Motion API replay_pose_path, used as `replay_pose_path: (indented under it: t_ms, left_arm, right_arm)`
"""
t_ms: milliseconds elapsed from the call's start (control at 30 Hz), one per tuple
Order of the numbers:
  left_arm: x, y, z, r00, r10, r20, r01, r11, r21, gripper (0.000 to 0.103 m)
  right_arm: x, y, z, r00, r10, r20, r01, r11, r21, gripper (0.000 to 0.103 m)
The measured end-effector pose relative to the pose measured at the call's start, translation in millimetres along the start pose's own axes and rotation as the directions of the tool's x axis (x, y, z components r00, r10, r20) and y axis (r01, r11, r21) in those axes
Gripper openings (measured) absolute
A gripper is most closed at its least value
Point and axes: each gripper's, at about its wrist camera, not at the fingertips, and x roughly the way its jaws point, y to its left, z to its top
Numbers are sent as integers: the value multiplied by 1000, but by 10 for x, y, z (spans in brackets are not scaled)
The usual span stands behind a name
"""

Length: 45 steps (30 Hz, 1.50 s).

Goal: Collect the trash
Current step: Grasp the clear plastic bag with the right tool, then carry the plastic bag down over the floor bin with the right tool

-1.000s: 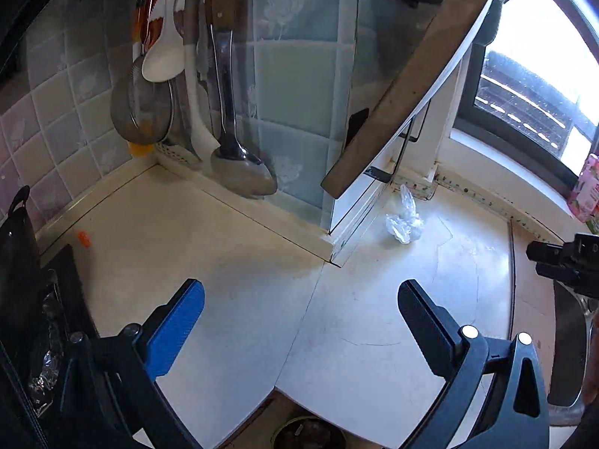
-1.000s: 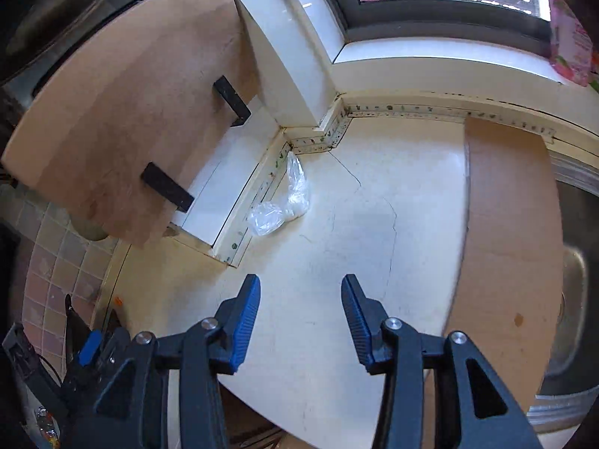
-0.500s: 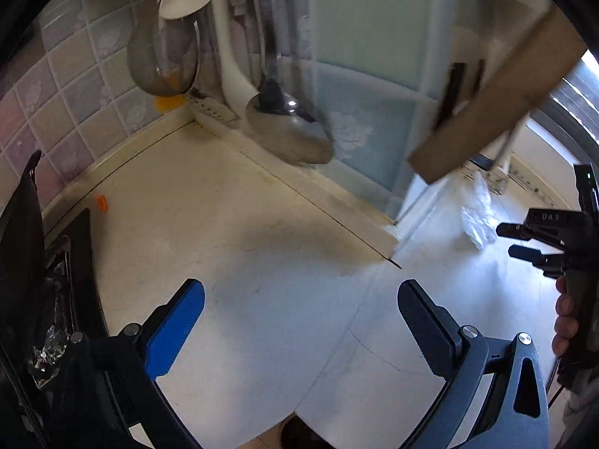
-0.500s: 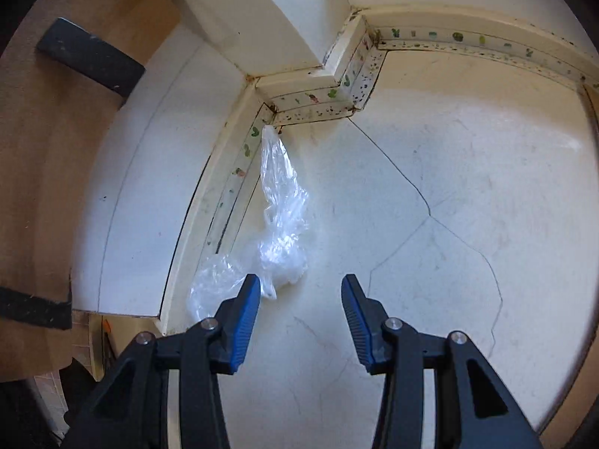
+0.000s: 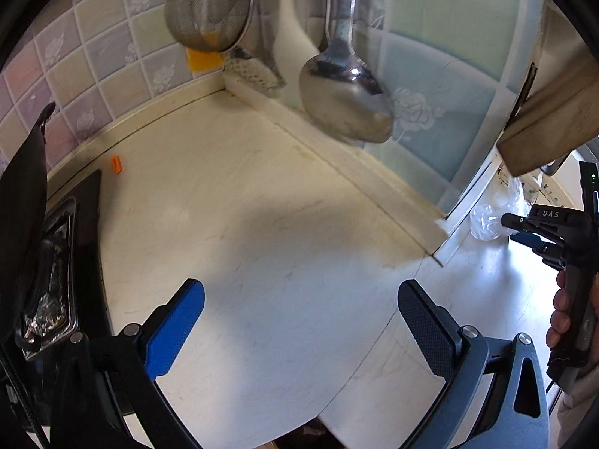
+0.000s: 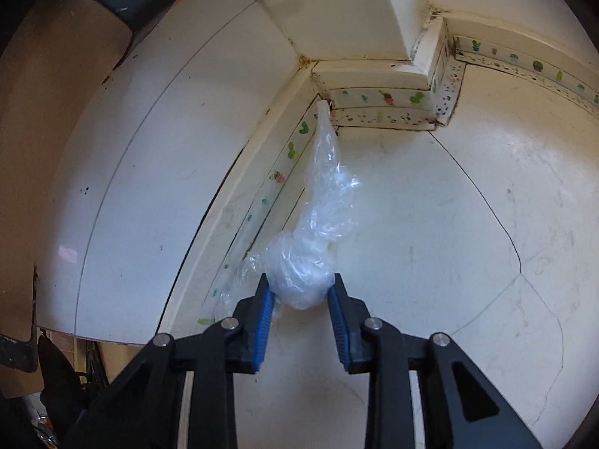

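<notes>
A crumpled clear plastic bag [image 6: 322, 202] lies on the white counter against the cactus-patterned edge strip [image 6: 378, 96]. My right gripper [image 6: 299, 288] has its jaws closing on the bag's balled end, and both blue pads touch it. The left wrist view shows the same bag [image 5: 486, 220] at the far right, with the right gripper [image 5: 524, 232] on it and a hand [image 5: 561, 318] holding the tool. My left gripper [image 5: 299, 292] hangs open over bare counter with nothing between its fingers. A small orange scrap [image 5: 117, 164] lies near the tiled wall.
A steel ladle [image 5: 348, 112], a mesh strainer [image 5: 209, 11] and other utensils hang over the counter corner. A wooden board [image 5: 550, 119] leans at the upper right. The black stove [image 5: 48, 262] borders the counter on the left.
The right gripper dropped toward the bag and its jaws narrowed onto the balled end. The left gripper sank and swung left, toward the tiled corner.
</notes>
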Motion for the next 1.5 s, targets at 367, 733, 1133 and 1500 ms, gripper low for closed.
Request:
replay_pose_path:
  t_ms: [367,733,1133,1500]
  left_arm:
    - [-294,130,-344,1000,-5,3,4,997,77,102]
    - [-817,249,-691,987,-144,63,121,953,279,102]
    - [-1020,904,-1475,943,-331,-31,313,853,417,102]
    - [-741,1140,-2201,907,-384,-174,421,815,398,102]
  right_arm:
    - [-695,84,-595,995,82,50,-79,996,-52,23]
    - [-1421,427,-1684,991,107,82,-100,991,-89,23]
    - [-1943,870,-3385,996,-14,88,20,997,-68,23]
    - [-1367,700,-4293,988,-113,-109,101,989,-107,23]
